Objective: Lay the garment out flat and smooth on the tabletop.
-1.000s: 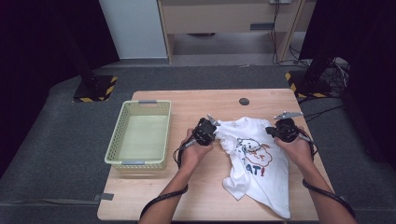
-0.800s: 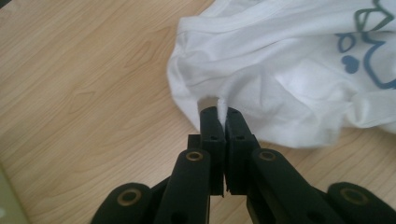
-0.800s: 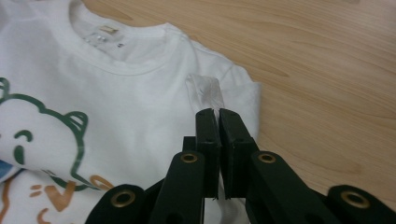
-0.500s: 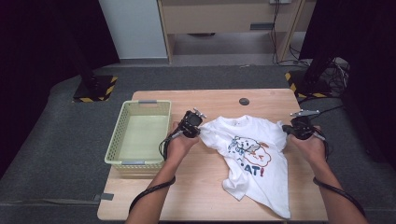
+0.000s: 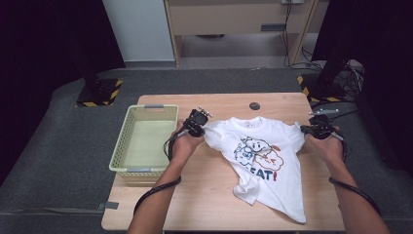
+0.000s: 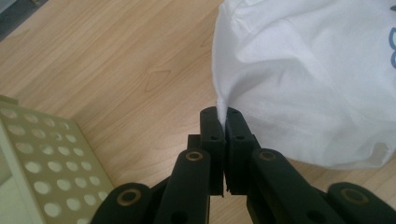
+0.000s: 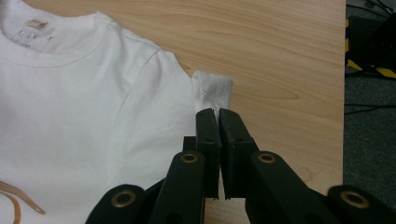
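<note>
1. A yellow basket (image 5: 141,141) sits at the bench's (image 5: 204,214) left edge;
2. left claw (image 5: 200,123) pinches the white shirt's (image 5: 263,161) sleeve;
3. shirt lies spread mid-bench, print up;
4. right claw (image 5: 306,130) clamps what seems the other sleeve's hem.

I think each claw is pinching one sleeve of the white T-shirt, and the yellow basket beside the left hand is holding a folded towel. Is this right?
Not quite. The basket has nothing in it, as the high view shows; there is no towel. The rest is right: the left claw and the right claw are each shut on a sleeve edge of the T-shirt, and the basket sits beside the left hand.
</note>
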A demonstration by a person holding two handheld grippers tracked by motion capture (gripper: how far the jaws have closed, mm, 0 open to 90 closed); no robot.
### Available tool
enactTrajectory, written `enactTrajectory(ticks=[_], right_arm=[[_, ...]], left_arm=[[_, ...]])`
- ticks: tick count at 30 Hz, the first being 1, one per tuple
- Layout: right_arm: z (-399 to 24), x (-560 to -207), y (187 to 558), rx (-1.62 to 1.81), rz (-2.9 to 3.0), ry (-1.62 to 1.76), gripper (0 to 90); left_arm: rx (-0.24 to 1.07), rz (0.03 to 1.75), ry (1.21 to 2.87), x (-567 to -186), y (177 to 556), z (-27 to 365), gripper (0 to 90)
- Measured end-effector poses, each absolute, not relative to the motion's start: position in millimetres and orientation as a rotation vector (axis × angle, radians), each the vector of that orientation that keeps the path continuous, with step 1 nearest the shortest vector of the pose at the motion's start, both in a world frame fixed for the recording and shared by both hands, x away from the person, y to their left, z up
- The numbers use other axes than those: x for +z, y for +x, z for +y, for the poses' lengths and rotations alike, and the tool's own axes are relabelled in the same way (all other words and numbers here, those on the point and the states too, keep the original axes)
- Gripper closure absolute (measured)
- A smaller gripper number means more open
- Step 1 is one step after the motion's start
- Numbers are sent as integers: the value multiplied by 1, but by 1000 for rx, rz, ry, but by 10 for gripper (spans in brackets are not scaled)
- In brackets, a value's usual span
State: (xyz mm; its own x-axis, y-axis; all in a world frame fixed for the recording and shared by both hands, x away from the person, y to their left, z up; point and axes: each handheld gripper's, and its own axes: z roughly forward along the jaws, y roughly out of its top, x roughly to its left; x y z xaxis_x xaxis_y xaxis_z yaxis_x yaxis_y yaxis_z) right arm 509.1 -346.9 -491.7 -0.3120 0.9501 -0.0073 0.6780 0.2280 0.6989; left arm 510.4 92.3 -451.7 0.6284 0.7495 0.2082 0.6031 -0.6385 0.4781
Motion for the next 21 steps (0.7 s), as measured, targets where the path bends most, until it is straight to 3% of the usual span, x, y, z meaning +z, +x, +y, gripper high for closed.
enactTrajectory(ticks=[3,5,6,7,10,14,21], right_arm=[[-348,-494,513,856,2086,1488,856],[-348,-495,513,875,2090,1485,821],[-348,-494,509,872,2068,1475,664],[-348,-494,507,880,2065,1474,615],[-348,-490,495,896,2072,1463,454],[-344,-487,474,898,2119,1438,396],[-328,-494,437,929,2183,1392,386]], left_arm=[[568,1098,2497,-455,516,90,848],[585,1110,2482,-455,516,90,709],[611,1126,2450,-454,514,88,623],[620,1127,2436,-452,511,87,560],[635,1093,2418,-446,497,81,485],[586,1059,2400,-444,475,73,399],[512,1003,2392,-466,438,59,353]])
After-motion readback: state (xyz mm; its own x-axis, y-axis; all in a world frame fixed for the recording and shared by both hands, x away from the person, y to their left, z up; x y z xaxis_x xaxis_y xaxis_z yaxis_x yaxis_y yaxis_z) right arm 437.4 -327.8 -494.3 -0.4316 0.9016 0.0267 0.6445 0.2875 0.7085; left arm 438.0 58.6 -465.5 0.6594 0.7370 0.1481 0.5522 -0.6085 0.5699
